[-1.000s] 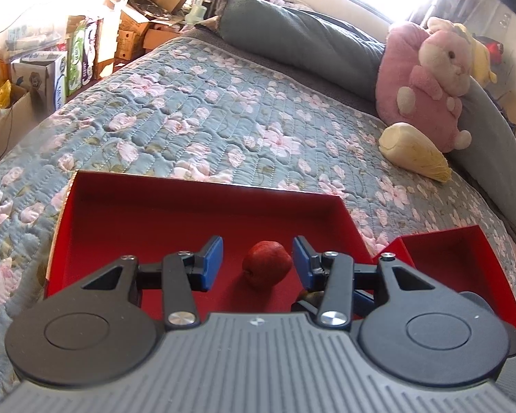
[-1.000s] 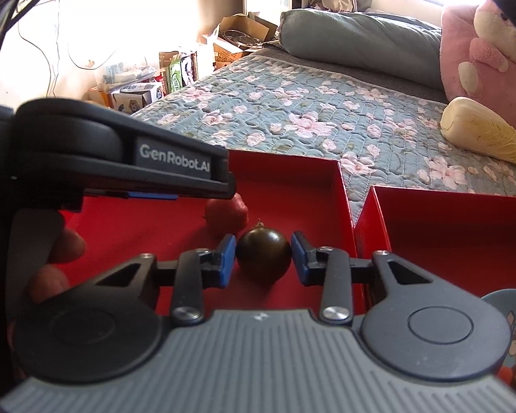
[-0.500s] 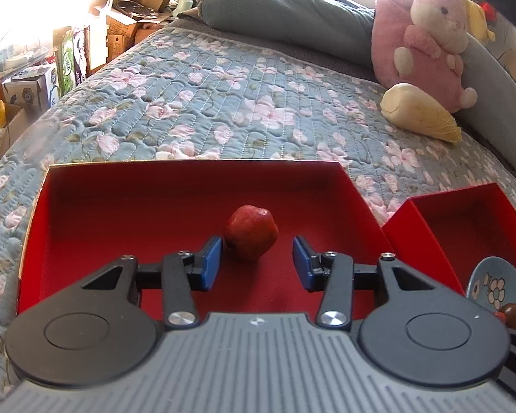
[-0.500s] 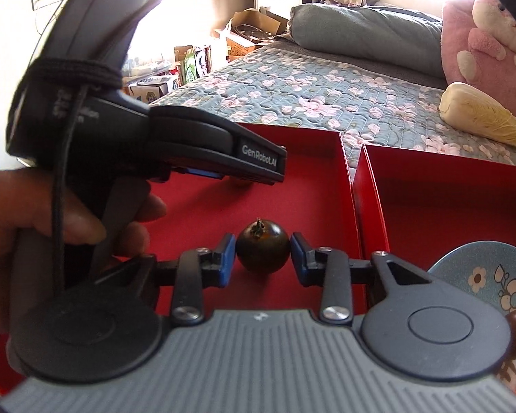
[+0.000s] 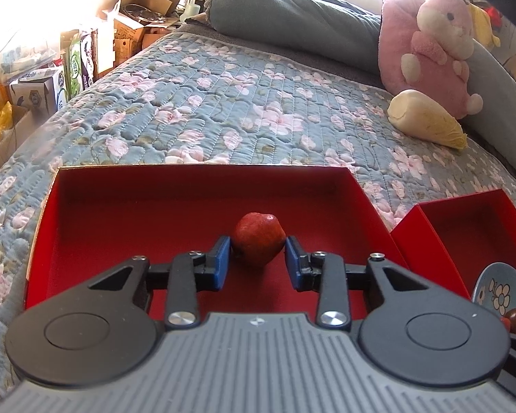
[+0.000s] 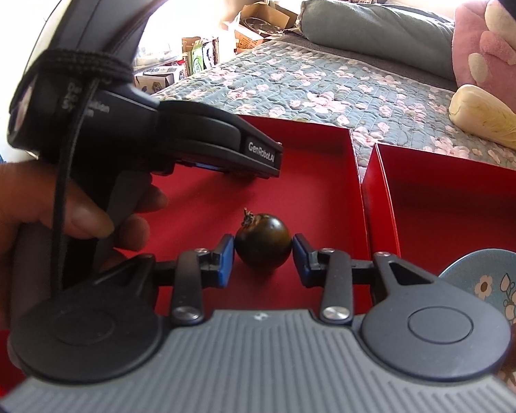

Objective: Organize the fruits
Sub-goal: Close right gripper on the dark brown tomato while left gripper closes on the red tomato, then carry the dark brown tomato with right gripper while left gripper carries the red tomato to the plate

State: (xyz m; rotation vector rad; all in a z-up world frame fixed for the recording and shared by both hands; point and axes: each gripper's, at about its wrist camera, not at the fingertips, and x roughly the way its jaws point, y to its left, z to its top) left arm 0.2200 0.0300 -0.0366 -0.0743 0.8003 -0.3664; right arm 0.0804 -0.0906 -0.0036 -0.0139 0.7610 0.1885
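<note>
A red strawberry-like fruit sits between the blue pads of my left gripper over the large red box; the pads look to touch its sides. In the right wrist view a dark round fruit with a stem sits between the pads of my right gripper; the left pad touches it and a thin gap shows at the right pad. The left gripper's body and the hand holding it fill the left of that view.
A second red box stands to the right. A blue flowered plate with small fruits sits at the lower right. A cabbage and a pink plush toy lie on the quilted bed; cardboard boxes stand beyond its left edge.
The left gripper has closed from wide open onto the red fruit. The right gripper's pads stand slightly wider around the dark fruit, and it has pulled back a little.
</note>
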